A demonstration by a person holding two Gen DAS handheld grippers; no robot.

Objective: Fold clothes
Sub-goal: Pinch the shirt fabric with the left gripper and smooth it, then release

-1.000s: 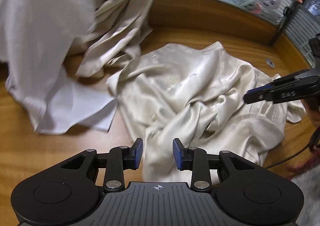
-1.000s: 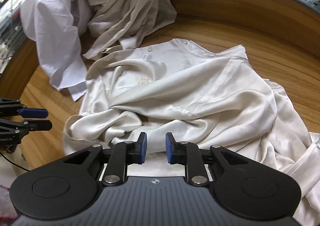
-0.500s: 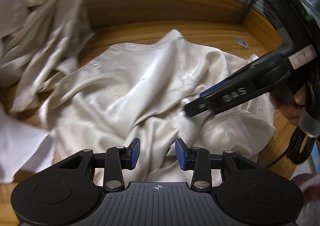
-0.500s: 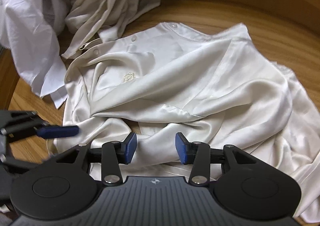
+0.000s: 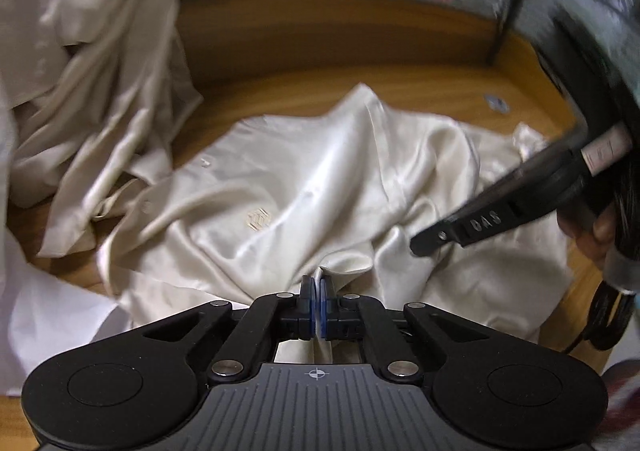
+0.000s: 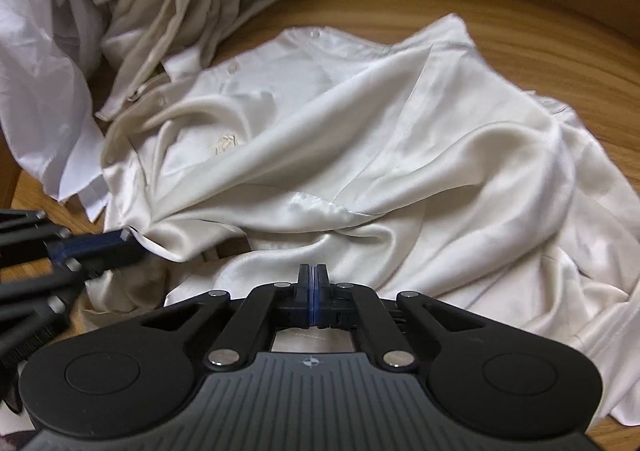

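Note:
A crumpled cream satin shirt [image 5: 304, 187] [image 6: 360, 155] with buttons and a small embroidered logo lies on the wooden table [image 6: 540, 39]. My left gripper [image 5: 318, 291] is shut on a fold at the shirt's near edge, and a strip of cloth shows between its blue pads. In the right wrist view the left gripper [image 6: 124, 241] pinches the shirt's left edge. My right gripper [image 6: 314, 283] is shut at the shirt's near edge with cloth running under its fingers. In the left wrist view the right gripper [image 5: 420, 247] has its tip at a raised fold.
A pile of other garments lies at the back left: a white one [image 6: 44, 91] and a beige one [image 6: 188, 11] [image 5: 100, 99]. A wooden back panel [image 5: 320, 39] bounds the table. A person's hand [image 5: 600, 235] and a black cable [image 5: 608, 319] are at the right.
Both grippers have gone from open to shut on the shirt's near edge. Both have come lower and closer to the cloth, and the right gripper now reaches further into the left wrist view.

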